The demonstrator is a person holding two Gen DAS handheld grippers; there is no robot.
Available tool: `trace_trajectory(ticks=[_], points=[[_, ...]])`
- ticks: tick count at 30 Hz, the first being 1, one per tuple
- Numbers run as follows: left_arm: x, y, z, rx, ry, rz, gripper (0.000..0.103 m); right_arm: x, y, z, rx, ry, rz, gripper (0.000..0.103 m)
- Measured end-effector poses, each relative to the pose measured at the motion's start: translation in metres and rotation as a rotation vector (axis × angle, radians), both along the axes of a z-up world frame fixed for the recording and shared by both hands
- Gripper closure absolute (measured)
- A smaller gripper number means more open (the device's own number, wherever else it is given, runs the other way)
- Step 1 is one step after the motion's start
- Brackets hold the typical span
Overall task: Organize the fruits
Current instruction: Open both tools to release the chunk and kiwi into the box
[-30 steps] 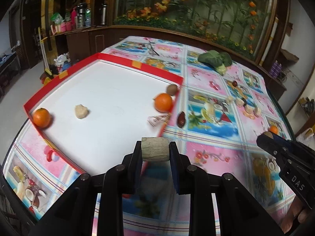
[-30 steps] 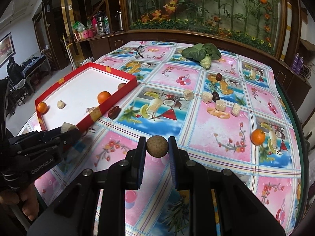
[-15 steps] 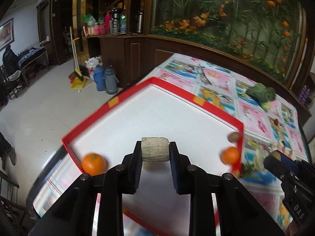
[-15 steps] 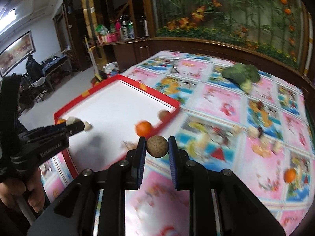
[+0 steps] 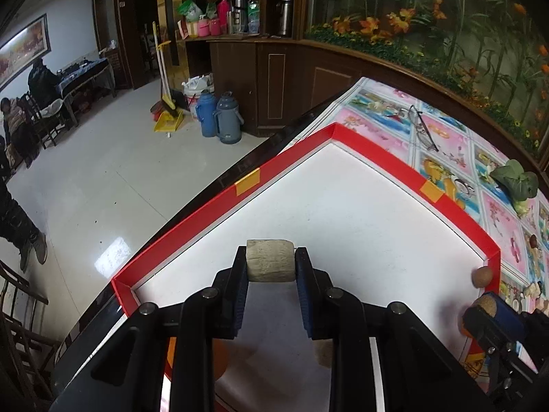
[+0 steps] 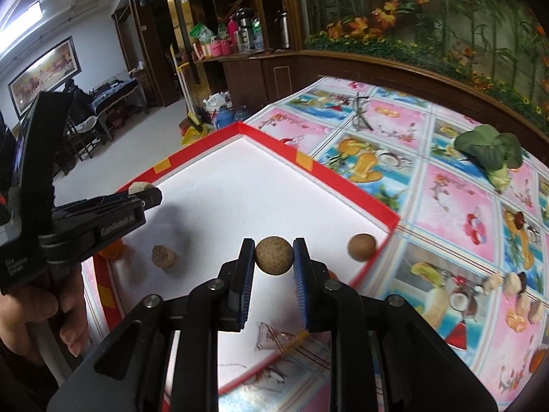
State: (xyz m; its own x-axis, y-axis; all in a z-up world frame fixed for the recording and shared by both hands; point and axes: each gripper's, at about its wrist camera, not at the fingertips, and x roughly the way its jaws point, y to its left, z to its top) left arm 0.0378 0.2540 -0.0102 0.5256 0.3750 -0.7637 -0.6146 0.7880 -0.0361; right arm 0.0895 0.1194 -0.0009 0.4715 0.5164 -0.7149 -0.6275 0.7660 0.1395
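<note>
My left gripper (image 5: 271, 257) is shut on a pale beige cylindrical chunk (image 5: 271, 265), held over the white floor of the red-rimmed tray (image 5: 377, 156). My right gripper (image 6: 273, 250) is shut on a round brown fruit (image 6: 273, 256) above the tray's (image 6: 343, 185) near right part. In the right wrist view the left gripper (image 6: 151, 194) comes in from the left with the chunk (image 6: 138, 187) at its tip. In the tray lie a brown round fruit (image 6: 361, 246), a beige lump (image 6: 163, 256), a clear wrapper (image 6: 274, 340) and an orange (image 6: 113, 250), half hidden.
On the flowered tablecloth to the right lie leafy greens (image 6: 487, 151), glasses (image 6: 360, 113), several cut fruit pieces (image 6: 514, 285) and an orange (image 6: 538, 360). The table edge and floor drop off beyond the tray's left rim. A hand (image 6: 34, 316) holds the left gripper.
Both grippers have swept left from over the tablecloth to over the tray, each keeping its fruit. The views have swung toward the tray's far corner and the floor.
</note>
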Motion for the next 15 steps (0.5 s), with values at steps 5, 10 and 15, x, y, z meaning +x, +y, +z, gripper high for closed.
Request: trace_trajectory(ticks=[5, 10, 15], points=[[-0.012, 0.009, 0.002, -0.046, -0.041, 0.057, 0.043, 0.003, 0.014, -0.011, -0.032, 0.023, 0.035, 0.076], [-0.03, 0.008, 0.016, -0.039, -0.095, 0.112, 0.041, -0.001, -0.001, 0.0, -0.003, 0.0, 0.012, 0.051], [-0.053, -0.009, 0.034, -0.015, -0.187, 0.153, 0.025, -0.016, -0.052, 0.031, 0.061, -0.077, -0.064, 0.046]])
